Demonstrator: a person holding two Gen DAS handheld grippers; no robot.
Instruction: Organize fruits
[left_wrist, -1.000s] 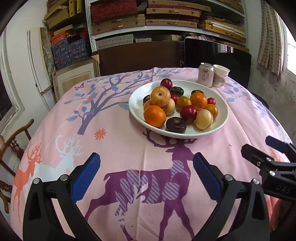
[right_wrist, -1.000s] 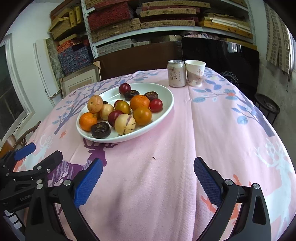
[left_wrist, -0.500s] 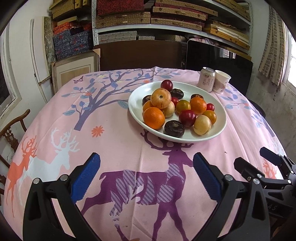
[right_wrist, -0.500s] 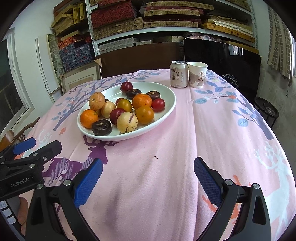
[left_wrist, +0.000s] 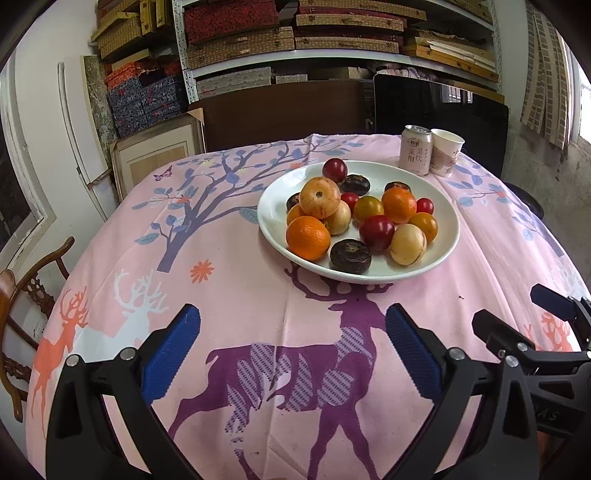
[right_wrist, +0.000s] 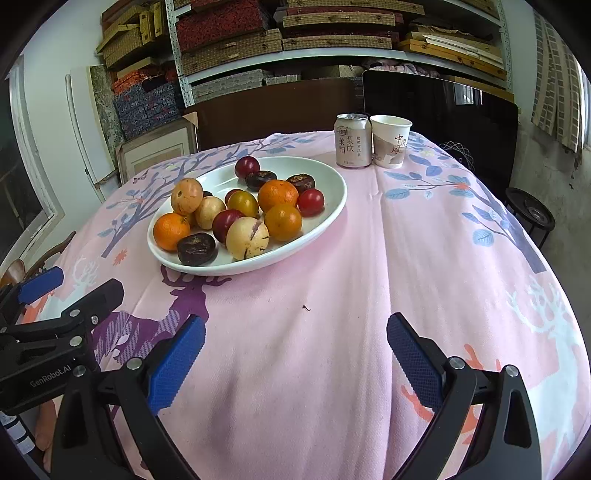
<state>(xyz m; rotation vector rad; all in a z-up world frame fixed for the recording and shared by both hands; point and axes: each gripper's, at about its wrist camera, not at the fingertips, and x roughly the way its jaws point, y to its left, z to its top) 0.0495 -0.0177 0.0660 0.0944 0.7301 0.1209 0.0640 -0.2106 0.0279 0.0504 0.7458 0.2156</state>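
A white plate (left_wrist: 448, 221) (right_wrist: 332, 184) in the middle of the pink-clothed table holds several fruits: oranges (left_wrist: 308, 238) (right_wrist: 277, 195), red plums (left_wrist: 376, 232), pale yellow fruits (right_wrist: 247, 238) and dark brown ones (left_wrist: 350, 255). My left gripper (left_wrist: 291, 349) hovers open over the purple deer print, short of the plate, nothing between its blue pads. My right gripper (right_wrist: 295, 352) is open over bare cloth, to the right of the plate and nearer than it. Each gripper shows at the edge of the other's view: the right gripper (left_wrist: 517, 321), the left gripper (right_wrist: 70, 288).
A drink can (left_wrist: 416, 149) (right_wrist: 352, 140) and a paper cup (left_wrist: 446, 152) (right_wrist: 389, 141) stand behind the plate at the table's far side. A wooden chair (left_wrist: 22, 295) is at the left edge. Shelves of boxes fill the back wall.
Both grippers have shifted slightly, tilting up a little, so the plate sits a bit lower and closer in each view. Both stay open; no fruit has moved.
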